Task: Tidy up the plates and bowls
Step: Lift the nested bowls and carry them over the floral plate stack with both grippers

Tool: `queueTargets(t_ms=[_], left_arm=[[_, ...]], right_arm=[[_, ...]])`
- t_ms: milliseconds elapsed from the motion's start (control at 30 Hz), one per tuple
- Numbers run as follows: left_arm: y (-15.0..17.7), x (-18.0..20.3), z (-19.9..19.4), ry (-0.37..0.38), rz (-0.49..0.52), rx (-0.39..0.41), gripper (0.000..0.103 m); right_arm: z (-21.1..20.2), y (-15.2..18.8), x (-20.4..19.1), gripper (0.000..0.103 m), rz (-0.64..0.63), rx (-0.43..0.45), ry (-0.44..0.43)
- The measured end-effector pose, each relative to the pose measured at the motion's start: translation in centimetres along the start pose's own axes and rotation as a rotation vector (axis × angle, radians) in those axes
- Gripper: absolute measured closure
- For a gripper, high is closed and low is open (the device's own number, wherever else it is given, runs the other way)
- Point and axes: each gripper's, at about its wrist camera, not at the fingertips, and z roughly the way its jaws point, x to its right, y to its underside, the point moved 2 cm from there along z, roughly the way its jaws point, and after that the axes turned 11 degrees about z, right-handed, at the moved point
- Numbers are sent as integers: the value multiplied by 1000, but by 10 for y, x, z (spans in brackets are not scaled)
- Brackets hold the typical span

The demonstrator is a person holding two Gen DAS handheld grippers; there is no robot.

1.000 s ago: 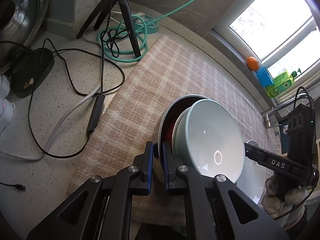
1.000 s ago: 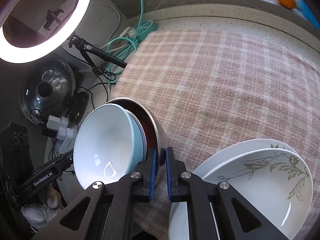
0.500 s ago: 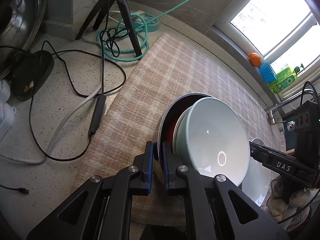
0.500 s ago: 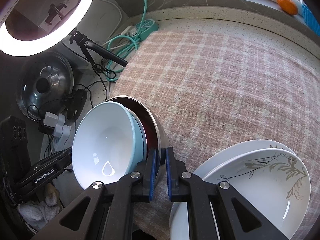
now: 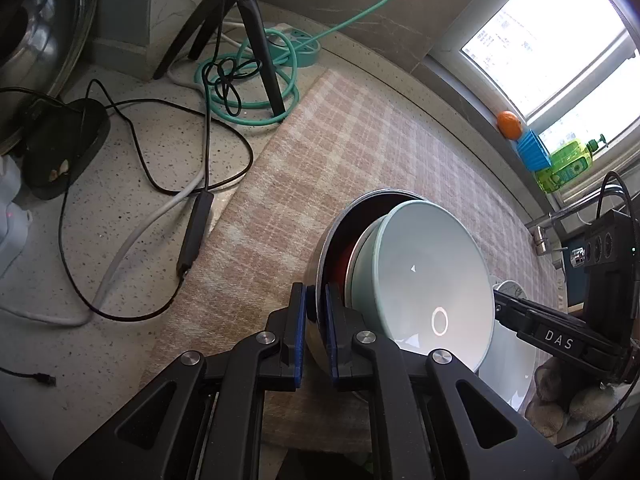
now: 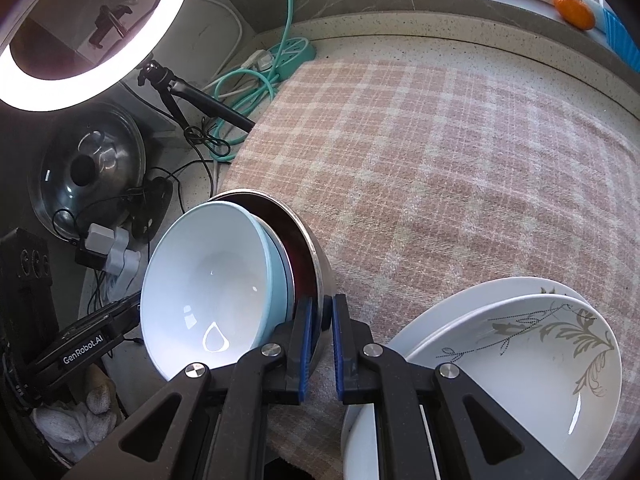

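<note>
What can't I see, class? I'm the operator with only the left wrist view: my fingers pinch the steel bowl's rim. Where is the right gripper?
Observer: The right gripper pinches the rim of the same steel bowl, from the other side.
Operator: Any plates nearby?
Observer: Two white plates are stacked just right of the steel bowl; the top one has a grey leaf pattern.
Operator: What lights the scene?
Observer: A glowing ring light, upper left.

Plaid cloth (image 6: 460,168), teal cable (image 5: 256,92), perhaps an orange (image 6: 574,10).
</note>
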Motion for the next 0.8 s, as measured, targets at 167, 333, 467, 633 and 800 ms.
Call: queueTargets(t_ms=[167, 333, 467, 633, 800], left_arm=[[-3, -1, -6, -8, -6, 17, 95], [-6, 1, -11, -9, 2, 29, 95], [-8, 4, -15, -6, 5, 38, 95], [-12, 11, -21, 7, 14, 53, 95], [-15, 22, -25, 22, 30, 68, 95]], right_arm=[[1, 1, -1, 94, 15, -6, -18], [-5, 0, -3, 94, 20, 4, -31], [-12, -2, -3, 94, 23, 16, -34], [-22, -1, -1, 94, 29, 28, -39], [-35, 0, 5, 94, 42, 41, -42]])
